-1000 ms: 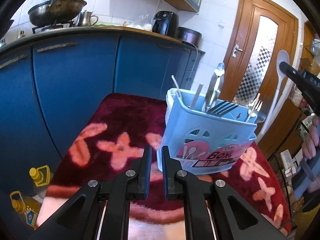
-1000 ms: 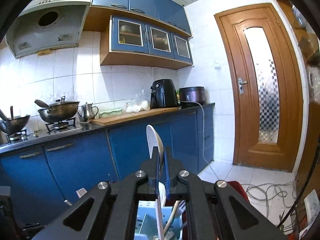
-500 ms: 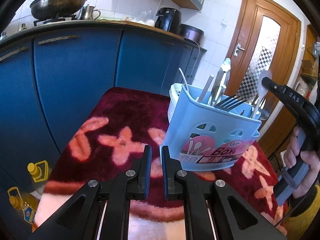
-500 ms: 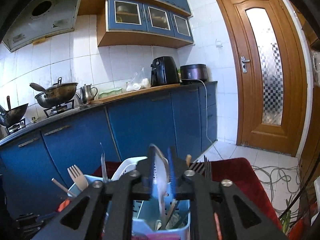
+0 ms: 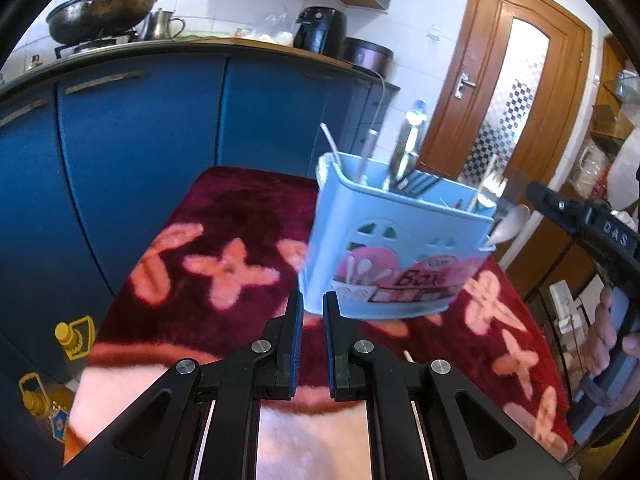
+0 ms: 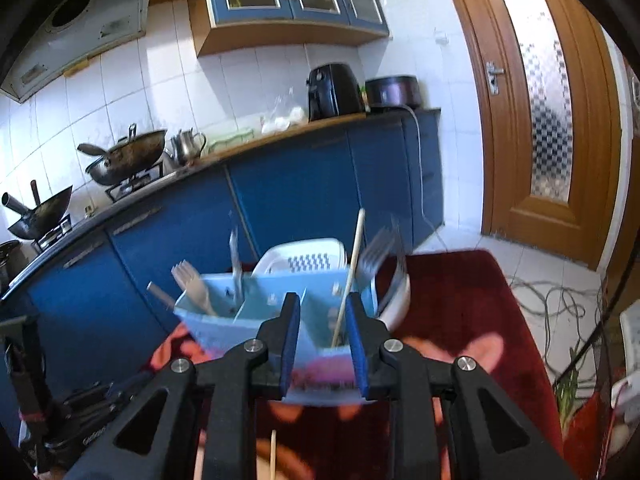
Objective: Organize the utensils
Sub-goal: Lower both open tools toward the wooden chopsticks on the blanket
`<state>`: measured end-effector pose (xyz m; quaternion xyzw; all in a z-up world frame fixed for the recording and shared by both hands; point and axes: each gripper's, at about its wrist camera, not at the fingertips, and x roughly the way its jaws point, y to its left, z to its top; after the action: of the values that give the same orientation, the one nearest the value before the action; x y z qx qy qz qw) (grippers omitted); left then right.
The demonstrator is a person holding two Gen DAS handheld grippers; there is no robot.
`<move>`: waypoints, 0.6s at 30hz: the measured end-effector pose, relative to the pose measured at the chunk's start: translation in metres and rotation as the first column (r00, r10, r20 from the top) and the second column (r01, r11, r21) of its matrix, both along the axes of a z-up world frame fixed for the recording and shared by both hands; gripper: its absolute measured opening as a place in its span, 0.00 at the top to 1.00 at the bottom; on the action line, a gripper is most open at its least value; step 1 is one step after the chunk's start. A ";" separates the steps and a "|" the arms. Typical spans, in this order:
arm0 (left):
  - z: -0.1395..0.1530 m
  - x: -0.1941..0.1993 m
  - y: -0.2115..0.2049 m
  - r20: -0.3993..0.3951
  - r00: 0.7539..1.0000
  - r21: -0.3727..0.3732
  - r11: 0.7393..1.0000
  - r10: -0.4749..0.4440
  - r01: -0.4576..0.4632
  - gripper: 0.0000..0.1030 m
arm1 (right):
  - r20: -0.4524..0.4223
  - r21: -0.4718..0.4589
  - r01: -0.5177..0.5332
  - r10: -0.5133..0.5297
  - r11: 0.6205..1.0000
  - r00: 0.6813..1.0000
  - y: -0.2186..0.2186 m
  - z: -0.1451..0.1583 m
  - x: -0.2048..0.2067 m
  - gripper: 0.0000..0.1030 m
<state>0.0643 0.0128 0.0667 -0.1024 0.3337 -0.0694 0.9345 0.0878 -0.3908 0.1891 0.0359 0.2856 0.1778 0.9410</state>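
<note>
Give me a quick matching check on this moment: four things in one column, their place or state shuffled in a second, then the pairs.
Things:
1. white spoon
2. left gripper
3. right gripper
4. wok

Place or state:
A. on the stove at the back counter
B. fingers apart, nothing between them, over the blue utensil holder
C. leaning out at the holder's end nearest the right gripper
D. fingers nearly together, empty, low over the red patterned cloth

Pairs: 1-C, 2-D, 3-B, 4-A

White spoon (image 5: 509,222) now in the blue caddy (image 5: 396,256), right gripper (image 6: 323,344) fingers newly parted.
</note>
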 end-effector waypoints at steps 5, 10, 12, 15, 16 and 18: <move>-0.002 -0.009 -0.009 -0.038 0.999 0.001 1.000 -0.025 0.025 0.91 | -0.055 -0.007 -0.017 0.017 1.000 0.998 -0.007 -0.006 -0.023 0.75; -0.006 -0.018 -0.017 -0.083 0.996 -0.008 0.999 -0.042 0.042 0.91 | -0.126 -0.037 -0.050 0.045 0.998 0.991 -0.007 -0.016 -0.043 0.75; -0.009 -0.021 -0.021 -0.104 0.993 -0.013 0.998 -0.056 0.055 0.91 | -0.137 -0.056 -0.059 0.051 0.997 0.989 -0.007 -0.020 -0.050 0.75; -0.015 -0.023 -0.028 -0.144 0.986 -0.032 0.996 -0.082 0.078 0.91 | -0.150 -0.081 -0.067 0.055 0.994 0.987 -0.008 -0.027 -0.061 0.75; -0.017 -0.023 -0.031 -0.161 0.983 -0.038 0.996 -0.092 0.087 0.91 | -0.155 -0.088 -0.066 0.051 0.994 0.987 -0.008 -0.029 -0.063 0.75; -0.023 -0.024 -0.037 -0.188 0.977 -0.040 0.994 -0.105 0.099 0.91 | -0.164 -0.107 -0.049 0.031 0.993 0.986 -0.010 -0.034 -0.066 0.74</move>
<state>0.0400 -0.0245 0.0437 -0.1055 0.4250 -0.1122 0.8920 0.0219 -0.4010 0.1555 -0.0080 0.3714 0.1771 0.9114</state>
